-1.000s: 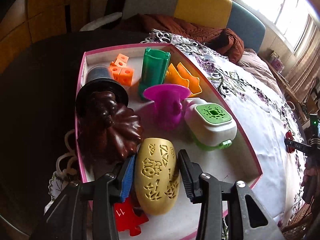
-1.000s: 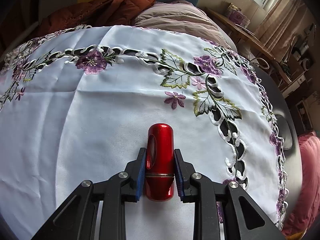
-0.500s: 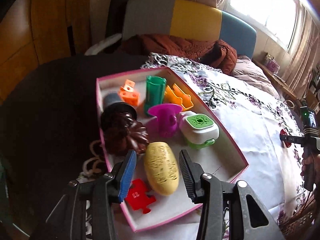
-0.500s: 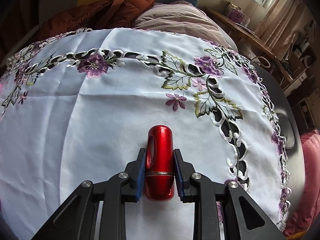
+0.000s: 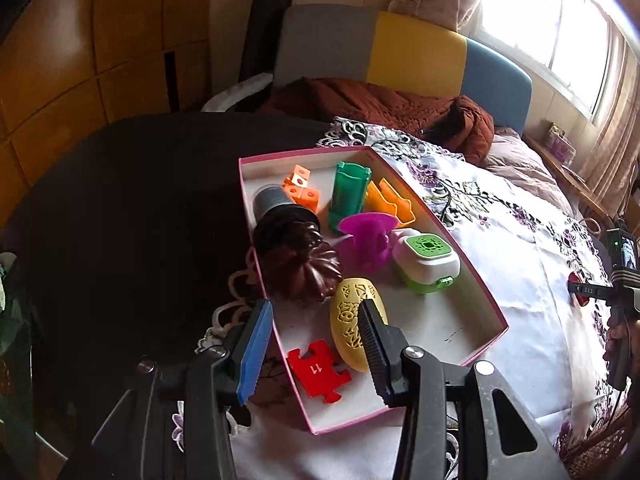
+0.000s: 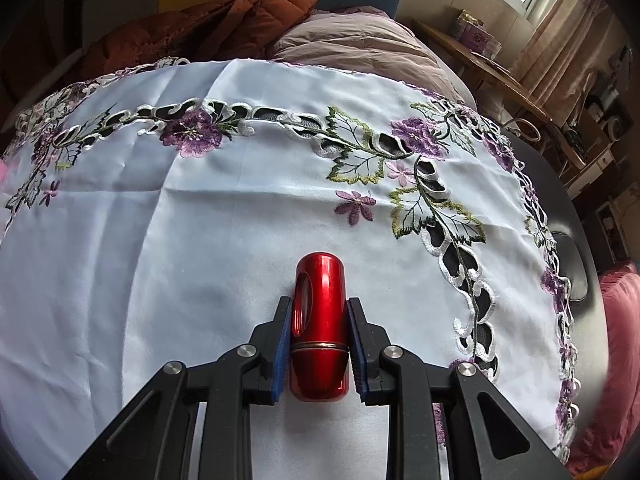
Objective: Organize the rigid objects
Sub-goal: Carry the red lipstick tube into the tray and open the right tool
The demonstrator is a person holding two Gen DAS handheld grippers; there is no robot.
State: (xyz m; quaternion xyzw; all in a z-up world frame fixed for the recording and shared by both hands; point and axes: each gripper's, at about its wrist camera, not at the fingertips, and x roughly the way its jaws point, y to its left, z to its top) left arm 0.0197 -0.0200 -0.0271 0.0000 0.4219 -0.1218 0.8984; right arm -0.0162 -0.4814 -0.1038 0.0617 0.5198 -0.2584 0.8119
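A pink-rimmed box (image 5: 486, 300) holds a yellow patterned oval case (image 5: 348, 320), a red puzzle piece (image 5: 318, 372), a brown fluted mould (image 5: 300, 264), a purple piece (image 5: 366, 240), a white-and-green box (image 5: 426, 258), a green holder (image 5: 348, 194) and orange pieces (image 5: 300, 190). My left gripper (image 5: 314, 338) is open and empty, raised above the box's near corner. My right gripper (image 6: 318, 336) is shut on a red metal cylinder (image 6: 318, 320) just above the white embroidered tablecloth (image 6: 160, 240). In the left wrist view the right gripper (image 5: 592, 292) is at the far right.
The dark round table (image 5: 120, 220) extends left of the box. A sofa with a brown blanket (image 5: 380, 100) stands behind the table. A dark table edge (image 6: 572, 240) lies right of the cloth.
My left gripper has let go of the yellow case and drawn up and back from the box. My right gripper has kept hold of the red cylinder and lifted slightly.
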